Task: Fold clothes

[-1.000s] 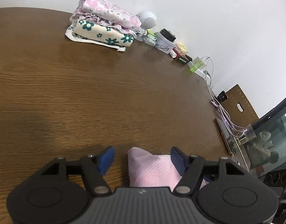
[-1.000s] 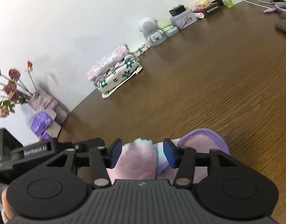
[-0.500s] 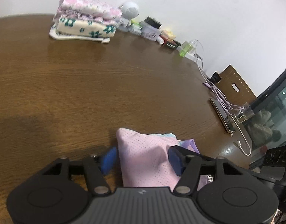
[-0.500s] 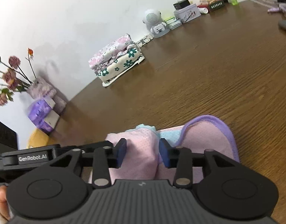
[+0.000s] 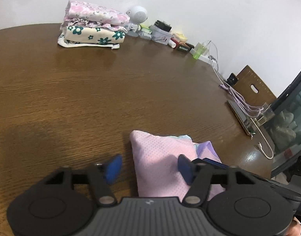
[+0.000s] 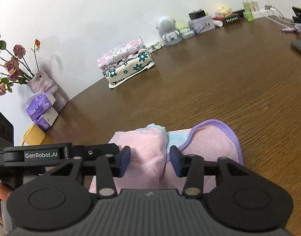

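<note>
The left gripper (image 5: 149, 166) is open wide and holds nothing. The pink garment (image 5: 162, 163) lies on the brown table (image 5: 91, 98), partly between its blue fingers. The right gripper (image 6: 149, 160) is partly open around a bunched pink fold; whether it is pinching the fold cannot be told. Far ahead of both, a stack of folded clothes (image 6: 126, 61) sits by the wall.

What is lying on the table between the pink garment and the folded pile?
Nothing: only bare wooden table separates the pink garment from the folded pile, in both views.
</note>
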Demonstrator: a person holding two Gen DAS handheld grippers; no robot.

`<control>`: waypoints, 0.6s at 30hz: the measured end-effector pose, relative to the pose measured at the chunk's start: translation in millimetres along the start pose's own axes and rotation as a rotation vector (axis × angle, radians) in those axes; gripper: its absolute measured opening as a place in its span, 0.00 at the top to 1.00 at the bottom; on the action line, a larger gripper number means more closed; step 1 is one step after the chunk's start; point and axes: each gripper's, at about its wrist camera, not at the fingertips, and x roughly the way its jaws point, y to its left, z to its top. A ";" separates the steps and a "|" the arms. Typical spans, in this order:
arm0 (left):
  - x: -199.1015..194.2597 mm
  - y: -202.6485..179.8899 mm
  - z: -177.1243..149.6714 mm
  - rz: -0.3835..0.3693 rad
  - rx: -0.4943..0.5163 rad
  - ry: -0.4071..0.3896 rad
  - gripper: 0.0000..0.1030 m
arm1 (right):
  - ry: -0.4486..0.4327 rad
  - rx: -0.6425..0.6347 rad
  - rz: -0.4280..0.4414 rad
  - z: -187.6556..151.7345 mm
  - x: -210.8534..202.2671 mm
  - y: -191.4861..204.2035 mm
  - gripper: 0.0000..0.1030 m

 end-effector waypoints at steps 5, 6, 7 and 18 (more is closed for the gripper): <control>-3.6 -5.8 -6.2 -0.005 0.025 -0.003 0.70 | -0.005 -0.028 -0.010 -4.0 -4.8 5.5 0.74; -4.5 -5.8 -6.9 -0.004 0.018 -0.004 0.63 | -0.005 -0.032 -0.011 -4.7 -5.7 6.4 0.71; -5.3 -5.6 -7.6 -0.004 0.010 -0.004 0.46 | -0.006 -0.034 -0.012 -5.5 -6.9 6.6 0.65; -13.8 4.4 -21.8 -0.050 -0.066 -0.008 0.44 | 0.000 -0.015 0.018 -13.1 -18.3 4.7 0.53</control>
